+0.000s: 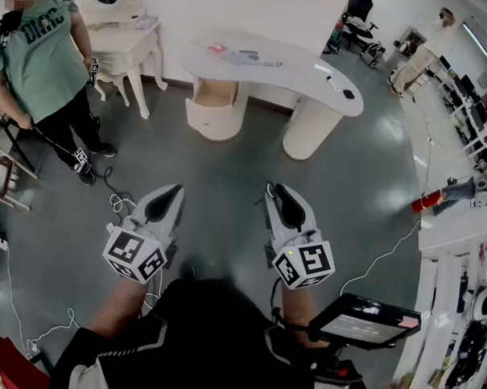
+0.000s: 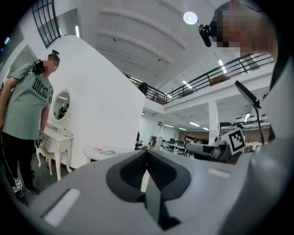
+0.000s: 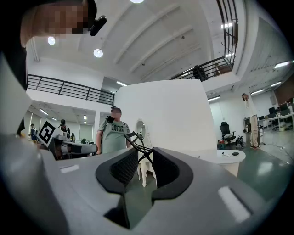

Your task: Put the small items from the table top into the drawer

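A white curved table [image 1: 307, 70] stands across the floor from me, with an open drawer [image 1: 216, 92] in its round base. Small items [image 1: 237, 55] lie on the top, and a black one [image 1: 348, 94] sits near its right end. Both grippers are held level over the floor, well short of the table. My left gripper [image 1: 178, 188] [image 2: 147, 152] has its jaws together with nothing in them. My right gripper [image 1: 270, 187] [image 3: 141, 153] keeps a narrow gap, with a thin black wiry thing [image 3: 138, 143] caught at its tips.
A person in a green shirt [image 1: 42, 56] stands at the far left beside a white dressing table [image 1: 125, 38]. Cables [image 1: 118, 202] trail on the floor at the left. A screen [image 1: 364, 322] hangs at my right hip. Desks [image 1: 459, 231] line the right side.
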Tool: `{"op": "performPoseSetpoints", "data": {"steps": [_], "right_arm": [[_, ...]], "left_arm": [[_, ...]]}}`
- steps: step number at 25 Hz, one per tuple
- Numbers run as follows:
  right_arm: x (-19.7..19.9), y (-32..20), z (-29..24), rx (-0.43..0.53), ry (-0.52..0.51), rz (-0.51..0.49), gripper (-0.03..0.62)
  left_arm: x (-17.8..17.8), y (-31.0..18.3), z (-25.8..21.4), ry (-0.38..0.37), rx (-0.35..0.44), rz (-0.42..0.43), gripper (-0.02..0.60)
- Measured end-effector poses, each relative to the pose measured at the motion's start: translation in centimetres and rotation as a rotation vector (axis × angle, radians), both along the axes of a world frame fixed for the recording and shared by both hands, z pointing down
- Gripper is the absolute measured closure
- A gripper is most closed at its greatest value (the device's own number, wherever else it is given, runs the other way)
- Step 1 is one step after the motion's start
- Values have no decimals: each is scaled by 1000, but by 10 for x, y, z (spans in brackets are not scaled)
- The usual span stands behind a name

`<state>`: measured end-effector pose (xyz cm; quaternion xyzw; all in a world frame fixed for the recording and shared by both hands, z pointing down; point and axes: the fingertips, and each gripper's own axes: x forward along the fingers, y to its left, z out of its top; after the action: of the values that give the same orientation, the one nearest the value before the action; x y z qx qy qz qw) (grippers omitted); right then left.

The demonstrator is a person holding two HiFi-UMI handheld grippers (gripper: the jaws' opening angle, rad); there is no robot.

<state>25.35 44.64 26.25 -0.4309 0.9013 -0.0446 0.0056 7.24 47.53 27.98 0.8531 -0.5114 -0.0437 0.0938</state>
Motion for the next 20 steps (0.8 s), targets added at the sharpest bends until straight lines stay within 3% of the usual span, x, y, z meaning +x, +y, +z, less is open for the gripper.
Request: {"op": "performPoseSetpoints", "data": {"steps": [20], "right_arm": [[-33,-21,5,-3,-30,18,493]], "left_arm": [[-30,-18,7,-25,1,21,581]]}}
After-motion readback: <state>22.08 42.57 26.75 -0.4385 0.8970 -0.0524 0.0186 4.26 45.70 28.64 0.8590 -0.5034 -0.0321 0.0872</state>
